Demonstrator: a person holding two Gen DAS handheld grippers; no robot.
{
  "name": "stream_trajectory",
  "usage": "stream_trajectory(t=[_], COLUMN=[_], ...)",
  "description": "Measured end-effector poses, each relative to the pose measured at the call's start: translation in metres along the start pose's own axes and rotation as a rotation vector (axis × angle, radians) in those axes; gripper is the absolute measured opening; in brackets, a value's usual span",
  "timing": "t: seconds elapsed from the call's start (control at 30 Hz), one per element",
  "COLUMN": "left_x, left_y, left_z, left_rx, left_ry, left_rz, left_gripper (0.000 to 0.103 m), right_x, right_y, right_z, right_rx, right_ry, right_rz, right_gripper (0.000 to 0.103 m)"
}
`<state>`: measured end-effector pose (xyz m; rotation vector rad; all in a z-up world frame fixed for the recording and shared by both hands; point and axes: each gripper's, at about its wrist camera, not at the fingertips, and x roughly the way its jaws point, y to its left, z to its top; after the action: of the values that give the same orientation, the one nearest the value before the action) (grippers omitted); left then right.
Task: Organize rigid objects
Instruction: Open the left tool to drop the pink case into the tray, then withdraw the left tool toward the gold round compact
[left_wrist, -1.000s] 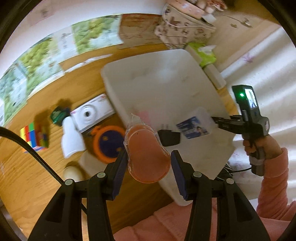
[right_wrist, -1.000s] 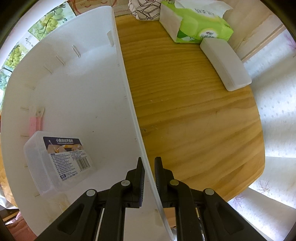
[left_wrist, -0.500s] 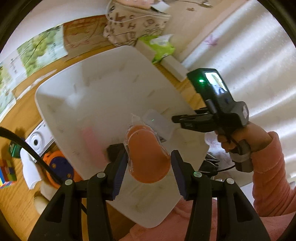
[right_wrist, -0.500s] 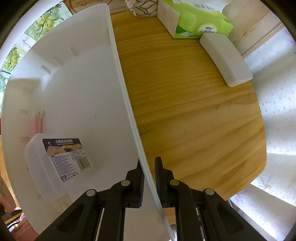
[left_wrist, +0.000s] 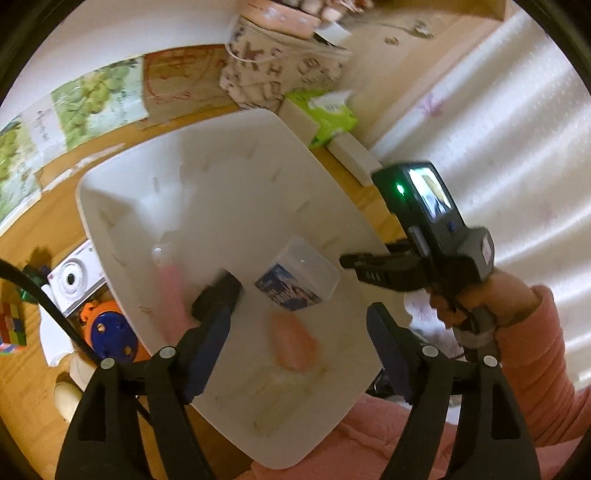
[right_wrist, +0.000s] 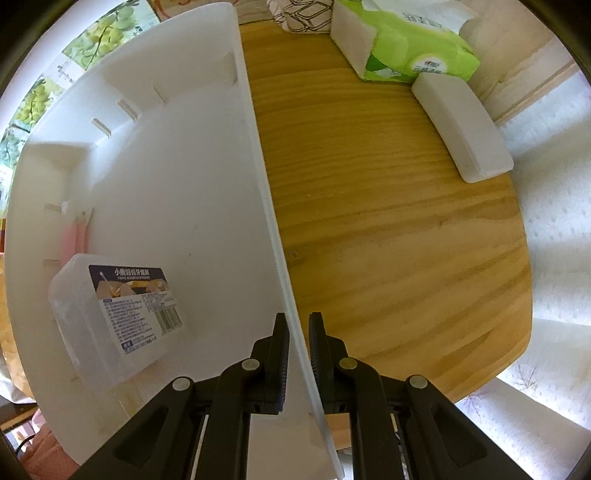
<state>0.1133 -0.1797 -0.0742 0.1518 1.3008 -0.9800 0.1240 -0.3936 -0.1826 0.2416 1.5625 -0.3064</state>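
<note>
While your left hand-held gripper (left_wrist: 299, 325) opens over the bin (left_wrist: 229, 206), nothing between its jaws, the orange item (left_wrist: 293, 345) lies lower centre inside; right hand-held gripper (right_wrist: 295, 332) clamps the rim; worktop (left_wrist: 55, 236) toys lower left remain.

Matt white plastic bin (right_wrist: 110, 155), grainy wood table (right_wrist: 388, 221), clear plastic box (right_wrist: 110, 314).

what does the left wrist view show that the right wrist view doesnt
Only the left wrist view: the orange object lying in the bin below the opening left gripper, a black block, and the toys beside the bin.
Only the right wrist view: the right gripper clamped on the bin's wall.
Both: the white bin, clear labelled box, tissue pack.
</note>
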Motion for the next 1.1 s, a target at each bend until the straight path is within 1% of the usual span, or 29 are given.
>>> stream_trajectory(t=[0.17,0.33,0.47,0.57,0.63,0.93,1.1], left_x=[-0.01,-0.022,-0.039,-0.047,-0.051,-0.07,-0.078], left_y=[0.013,0.033,0.047,0.057,0.065,0.096,0.111], left_z=[0.003,0.0,-0.009,-0.019,-0.027,-0.065,-0.084], left_rx=[-0.11,-0.263,-0.38,-0.452,-0.499,-0.69,-0.778], left_ry=[-0.067,-0.126,-0.219,-0.264,-0.287,-0.344,-0.359], left_rz=[0.048,0.115,0.201,0.265,0.321,0.458,0.5], left_gripper=[0.08,0.08,0.08,0.08,0.08,0.08,0.08], right_x=[0.001,0.001,0.004,0.005,0.005,0.01,0.013], right_y=[0.004,0.009,0.011,0.013,0.015,0.022,0.022], right_z=[0.0,0.0,-0.001,0.001,0.001,-0.004,-0.007], right_rx=[-0.045,-0.109,-0.16,-0.207,-0.23,-0.32,-0.337], right_ry=[0.008,0.026,0.033,0.036,0.035,0.041,0.038], right_rz=[0.002,0.026,0.05,0.053,0.057,0.062,0.069], right_gripper=[0.011,0.011,0.011,0.01,0.011,0.01,0.01])
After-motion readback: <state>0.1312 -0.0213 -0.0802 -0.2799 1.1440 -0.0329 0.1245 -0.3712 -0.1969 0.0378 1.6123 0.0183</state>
